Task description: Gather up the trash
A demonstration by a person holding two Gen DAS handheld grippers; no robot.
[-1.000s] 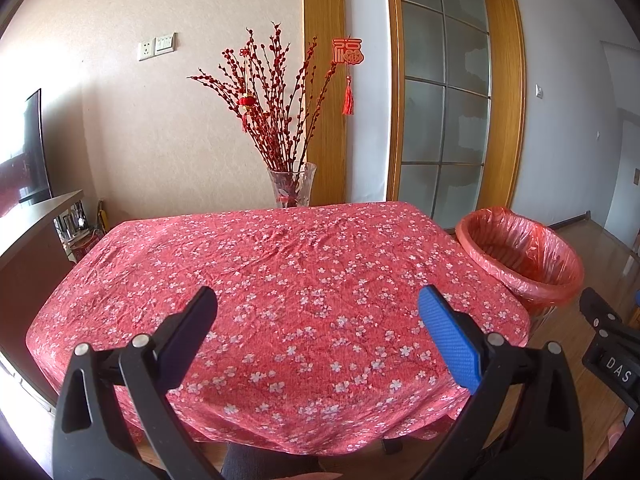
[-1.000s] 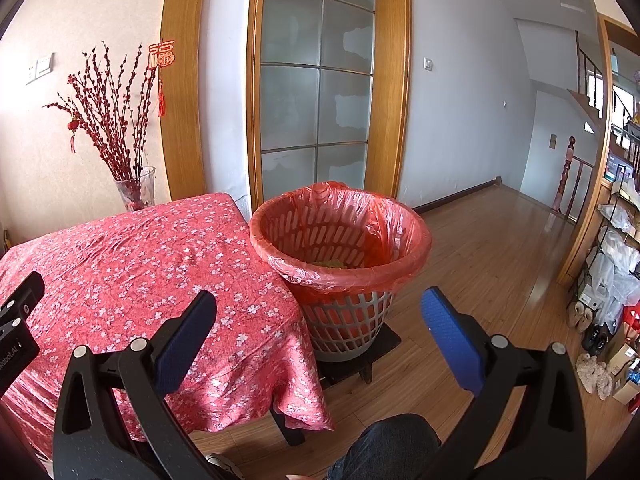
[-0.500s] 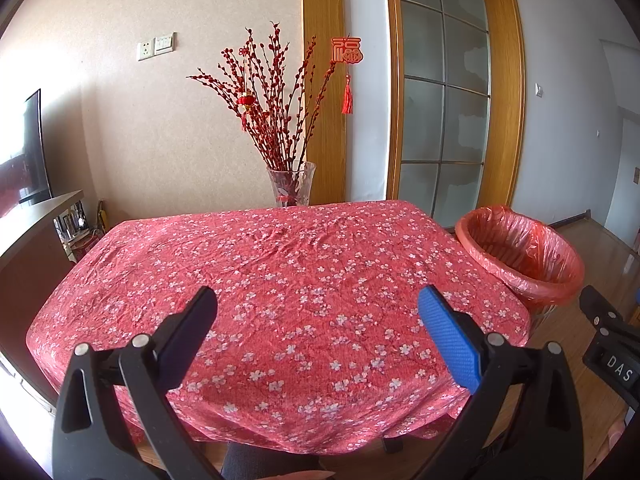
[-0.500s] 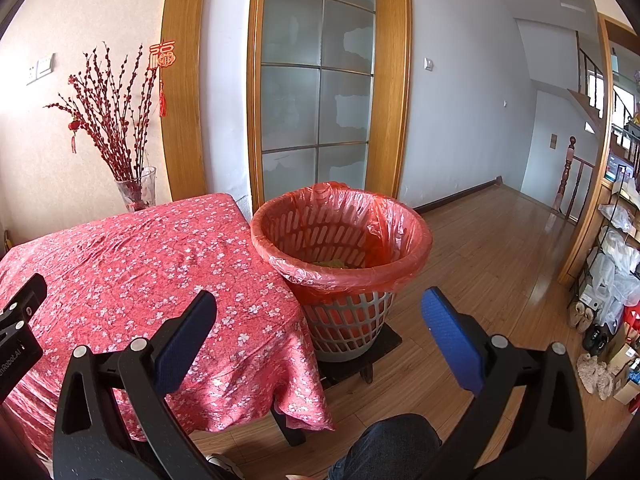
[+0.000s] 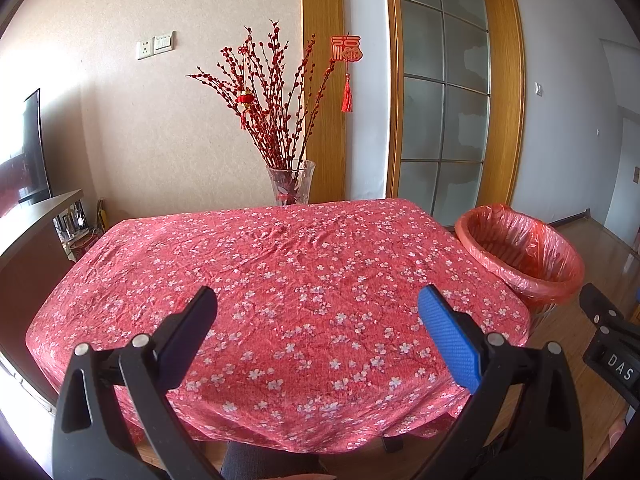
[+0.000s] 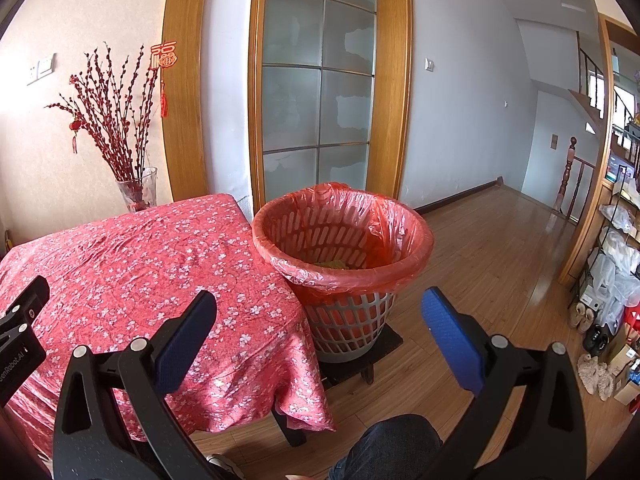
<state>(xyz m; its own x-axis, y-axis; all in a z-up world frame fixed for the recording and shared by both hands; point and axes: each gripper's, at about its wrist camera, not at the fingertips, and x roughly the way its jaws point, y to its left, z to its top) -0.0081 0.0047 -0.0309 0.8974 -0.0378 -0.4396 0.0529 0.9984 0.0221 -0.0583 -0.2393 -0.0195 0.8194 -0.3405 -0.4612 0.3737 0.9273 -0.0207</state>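
A grey slatted bin lined with a red bag (image 6: 344,248) stands on a low dark stand on the floor, just right of the table; some yellowish trash lies in its bottom. The left wrist view shows the same bin (image 5: 520,256) at the right. My left gripper (image 5: 318,320) hovers open over the near part of the table's red flowered cloth (image 5: 280,280), with nothing between its fingers. My right gripper (image 6: 320,320) is open too, empty, in front of the bin and above the table's right corner. No loose trash shows on the cloth.
A glass vase of red branches (image 5: 290,184) stands at the table's far edge by the wall. A dark cabinet with a TV (image 5: 28,216) is at the left. Wooden floor (image 6: 500,248) stretches right toward shelves with bags and shoes (image 6: 612,280). A person's knee (image 6: 392,452) is below.
Hardly anything differs; the right wrist view has drifted very slightly, and both grippers stay open and empty.
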